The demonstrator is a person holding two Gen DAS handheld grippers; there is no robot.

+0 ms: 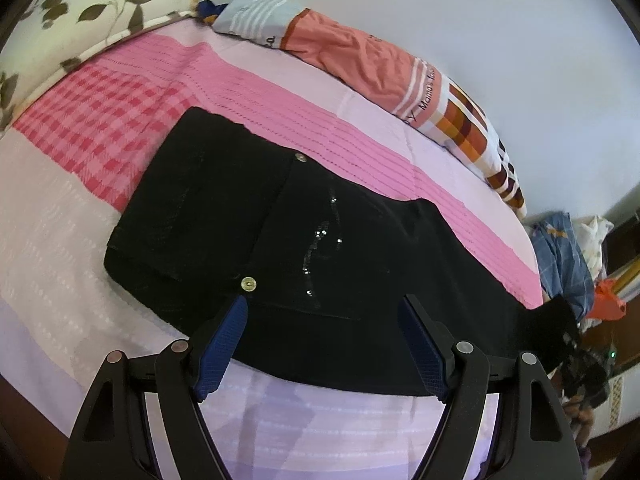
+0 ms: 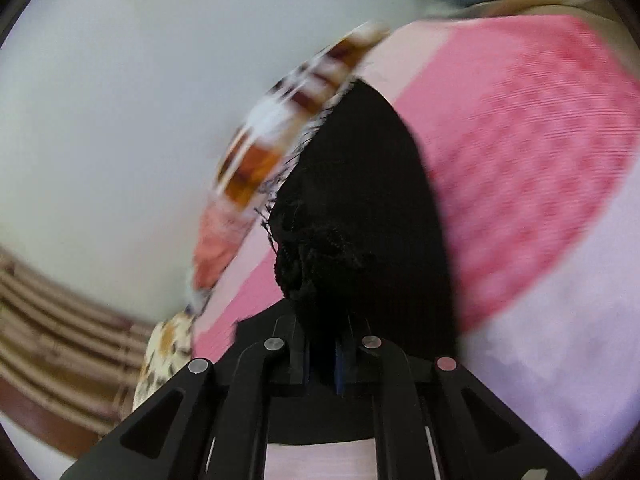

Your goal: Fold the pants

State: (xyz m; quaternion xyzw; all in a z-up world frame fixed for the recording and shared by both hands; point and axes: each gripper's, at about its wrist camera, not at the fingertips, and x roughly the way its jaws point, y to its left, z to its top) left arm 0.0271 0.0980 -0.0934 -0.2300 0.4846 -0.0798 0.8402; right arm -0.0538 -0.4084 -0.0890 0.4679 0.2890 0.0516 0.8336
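Two grippers were at work, each with black arms and blue, finely ribbed pads. The left gripper (image 1: 322, 344) hung with its jaws wide apart over the near edge of the pants (image 1: 280, 248), nothing between the pads. The right gripper (image 2: 322, 354) was clamped tight on a frayed end of the same black cloth (image 2: 360, 216), which rose from its jaws in a dark, bunched fold with loose threads along one side.

The pants lay flat across the bedspread (image 1: 60, 240) — matte black, heavy-looking, with two metal rivets (image 1: 249, 283) and a curved line of small glinting sequins (image 1: 320, 236). The bedspread was a woven cover in bands of pale lilac, ribbed pink and pink check. Behind it lay a crumpled orange quilt (image 1: 360, 60) with plaid patches and partly readable lettering — "Mama" — and a floral pillow (image 1: 100, 4).
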